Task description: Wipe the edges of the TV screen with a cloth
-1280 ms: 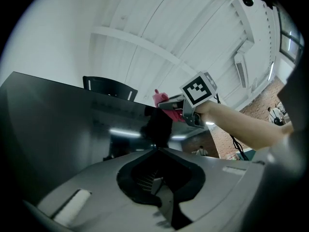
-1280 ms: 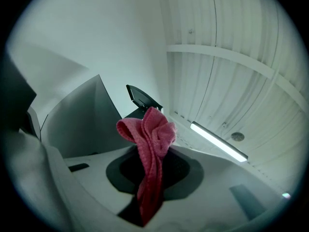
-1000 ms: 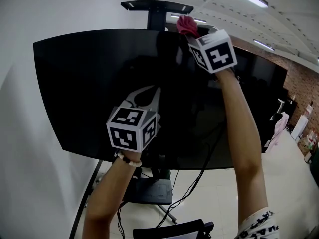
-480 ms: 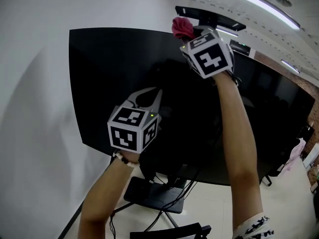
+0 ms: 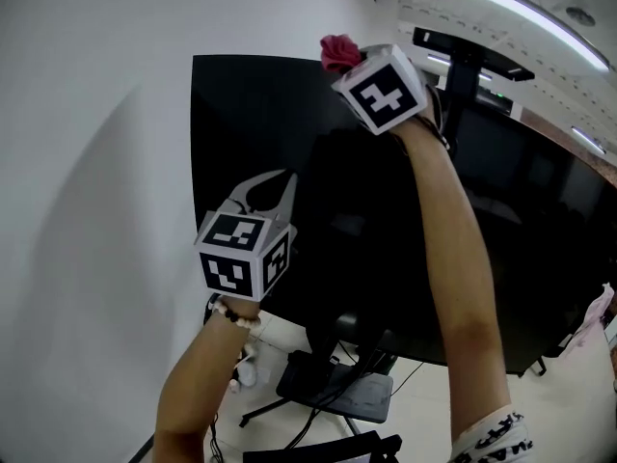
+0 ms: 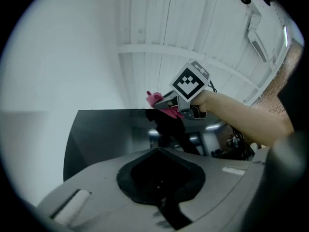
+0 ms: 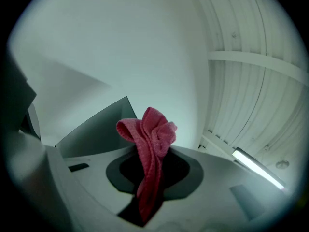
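The black TV screen (image 5: pixel 260 123) stands against a white wall; its top left corner shows in the head view. My right gripper (image 5: pixel 349 64) is shut on a bunched pink cloth (image 5: pixel 339 52) and holds it at the screen's top edge, right of that corner. In the right gripper view the cloth (image 7: pixel 150 132) sticks up out of the jaws, with the screen's corner (image 7: pixel 96 124) behind it. My left gripper (image 5: pixel 285 177) hovers lower, in front of the screen's left part, jaws closed on nothing. The left gripper view shows the screen (image 6: pixel 106 134), the right gripper (image 6: pixel 166 103) and the cloth (image 6: pixel 154 99).
A white wall (image 5: pixel 87 181) fills the left side. Below the screen are the stand's base (image 5: pixel 337 389) and loose cables on a pale floor. A ceiling light strip (image 5: pixel 521 8) runs overhead, and a dark mount (image 5: pixel 463 44) tops the stand.
The right gripper with the cloth has slid left along the top edge toward the left corner. The view has swung left with it; the left gripper kept its place before the screen.
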`<state>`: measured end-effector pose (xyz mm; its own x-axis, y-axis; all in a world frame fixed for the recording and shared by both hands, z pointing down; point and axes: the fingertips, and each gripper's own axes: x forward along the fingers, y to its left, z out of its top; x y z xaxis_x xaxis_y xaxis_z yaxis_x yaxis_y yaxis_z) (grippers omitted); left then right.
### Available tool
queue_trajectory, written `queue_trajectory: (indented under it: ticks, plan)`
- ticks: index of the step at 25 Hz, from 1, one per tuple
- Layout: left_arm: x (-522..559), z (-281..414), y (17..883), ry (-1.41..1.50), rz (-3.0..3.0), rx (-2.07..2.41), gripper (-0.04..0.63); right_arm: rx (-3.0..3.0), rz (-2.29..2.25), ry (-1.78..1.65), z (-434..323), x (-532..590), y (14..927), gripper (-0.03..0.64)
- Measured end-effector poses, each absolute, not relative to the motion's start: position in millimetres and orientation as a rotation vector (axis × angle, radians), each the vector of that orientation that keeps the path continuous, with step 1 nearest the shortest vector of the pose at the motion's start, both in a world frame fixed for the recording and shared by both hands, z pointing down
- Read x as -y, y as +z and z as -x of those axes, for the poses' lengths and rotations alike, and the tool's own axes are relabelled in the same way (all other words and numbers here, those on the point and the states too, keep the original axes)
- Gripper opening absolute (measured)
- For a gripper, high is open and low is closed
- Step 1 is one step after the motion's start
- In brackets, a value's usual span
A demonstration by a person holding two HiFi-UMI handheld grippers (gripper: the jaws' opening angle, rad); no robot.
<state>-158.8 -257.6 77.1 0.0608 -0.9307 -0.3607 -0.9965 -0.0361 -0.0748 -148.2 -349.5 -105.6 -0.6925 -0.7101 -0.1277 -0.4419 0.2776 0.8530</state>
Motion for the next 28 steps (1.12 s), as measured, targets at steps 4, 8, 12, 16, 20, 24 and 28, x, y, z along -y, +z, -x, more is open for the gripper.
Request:
queue_trajectory:
  ticks: [4,8,12,16,20,24,28]
  plan:
    - [245.8,221.4,79.8,0.285,2.037,-1.961,-0.009,2.287,-1.072,-1.375,206.1,342.7,-108.2,0.081]
    - [243.1,274.2,74.5,0.261,2.052,-1.977,-0.008,2.288,-1.059,-1.358,269.0,334.9,-108.0,0.081]
    - [202.3,302.0,96.9,0.245,2.067,-1.978,-0.008,2.294,-1.021,-1.343,318.0,292.8,-83.2,0.081]
    - [179.9,300.3,96.0,0.235,2.047,-1.991,-0.008,2.279,-1.016,-1.367,328.6,273.4,-89.3,0.081]
    - [181.1,351.8,93.4,0.251,2.041,-1.998,-0.008,2.220,-1.018,-1.413,395.6,284.8,-98.7,0.081]
    - [203.6,421.9,105.1,0.258,2.038,-2.003,-0.008,2.215,-0.964,-1.448,489.4,308.2,-95.3,0.081]
    - [203.6,445.6,110.8,0.287,2.021,-2.024,-0.008,2.168,-0.931,-1.492,528.7,307.5,-91.3,0.081]
